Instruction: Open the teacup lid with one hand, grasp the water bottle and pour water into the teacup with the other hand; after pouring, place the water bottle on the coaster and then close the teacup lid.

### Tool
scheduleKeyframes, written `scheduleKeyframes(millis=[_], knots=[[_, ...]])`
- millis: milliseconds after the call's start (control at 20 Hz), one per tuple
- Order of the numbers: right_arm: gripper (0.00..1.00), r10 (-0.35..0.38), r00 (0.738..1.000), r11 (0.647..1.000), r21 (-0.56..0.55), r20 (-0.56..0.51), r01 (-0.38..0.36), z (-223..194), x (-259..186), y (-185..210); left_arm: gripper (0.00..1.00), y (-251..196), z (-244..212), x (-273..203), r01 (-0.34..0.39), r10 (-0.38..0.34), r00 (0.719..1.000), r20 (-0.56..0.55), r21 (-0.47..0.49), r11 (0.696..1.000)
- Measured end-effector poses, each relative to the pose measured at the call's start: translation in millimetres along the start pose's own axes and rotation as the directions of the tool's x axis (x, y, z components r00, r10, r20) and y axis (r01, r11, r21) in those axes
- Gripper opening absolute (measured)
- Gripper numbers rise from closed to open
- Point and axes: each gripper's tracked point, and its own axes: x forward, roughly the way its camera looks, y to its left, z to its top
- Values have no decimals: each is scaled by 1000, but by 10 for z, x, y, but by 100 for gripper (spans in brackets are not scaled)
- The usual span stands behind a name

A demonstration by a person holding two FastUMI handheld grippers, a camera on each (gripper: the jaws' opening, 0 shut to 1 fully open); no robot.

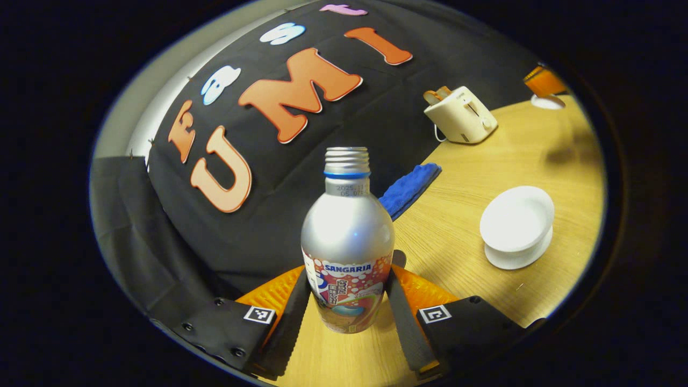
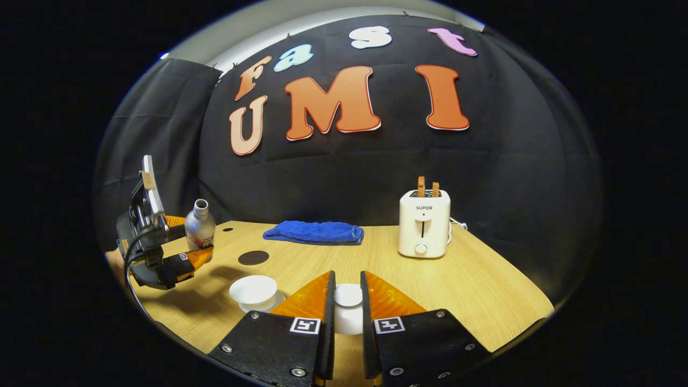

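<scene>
In the left gripper view, the left gripper (image 1: 346, 301) held the water bottle (image 1: 348, 247) between its two fingers (image 1: 293, 312), which pressed against the lower part of the bottle on both sides. The bottle stood upright in that grip, its threaded neck uncapped. Whether its base touched the table (image 1: 484, 161) could not be told. Off to the right in that view sat the teacup (image 1: 517, 226), white and shallow, well apart from the bottle, with bare wood between them. A blue cloth (image 1: 411, 188) lay behind the bottle near the back edge of the table, and a toaster (image 1: 461, 114) stood farther along that edge.

In the right gripper view, the right gripper (image 2: 347, 301) had its fingers drawn in narrow around a white lid (image 2: 348, 309), one finger close on either side; both appeared to touch it, so it seemed to be held. The open teacup (image 2: 253, 291) sat just to the left of those fingers, close to the near edge of the table (image 2: 484, 279). Beyond it a dark round coaster (image 2: 253, 257) lay flat on the wood, with open surface all round it. Farther left, the other gripper (image 2: 161, 252) was seen with the bottle (image 2: 199, 226) upright in it, near the table's left edge. The cloth (image 2: 313, 232) lay along the back edge at the middle, and the toaster (image 2: 424, 223) stood to the right of it, leaving a broad stretch of bare wood across the centre and right of the table.
</scene>
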Motion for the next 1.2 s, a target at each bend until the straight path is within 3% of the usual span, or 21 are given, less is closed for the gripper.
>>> scheduleKeyframes(millis=[200, 400, 650, 850, 950, 1150, 1200], knots=[[22, 0, 1000, 1000, 21, -7, 1, -39, -6, -75, 82, -36, 110, 20, -14, 8, 999, 43, 148, 989], [22, 0, 1000, 1000, 24, -1, 0, -37, -35, -125, 86, -112, 105, 41, -23, 2, 997, 72, 300, 954], [22, -4, 1000, 1000, 23, 2, 4, -23, -54, -193, 82, -123, 92, 78, -37, -1, 997, 82, 455, 890], [22, -14, 1000, 1000, 24, -2, 14, -31, -75, -249, 86, -131, 51, 105, -41, -2, 997, 77, 547, 836], [22, -13, 1000, 1000, 28, -6, 13, -48, -74, -246, 79, -131, 83, 114, -44, -4, 997, 81, 588, 808], [22, -20, 1000, 999, 28, -6, 20, -58, -71, -286, 86, -141, 137, 112, -60, -10, 995, 101, 661, 748], [22, -24, 1000, 999, 29, -4, 24, -50, -77, -290, 80, -151, 152, 125, -64, -12, 994, 107, 680, 731]])
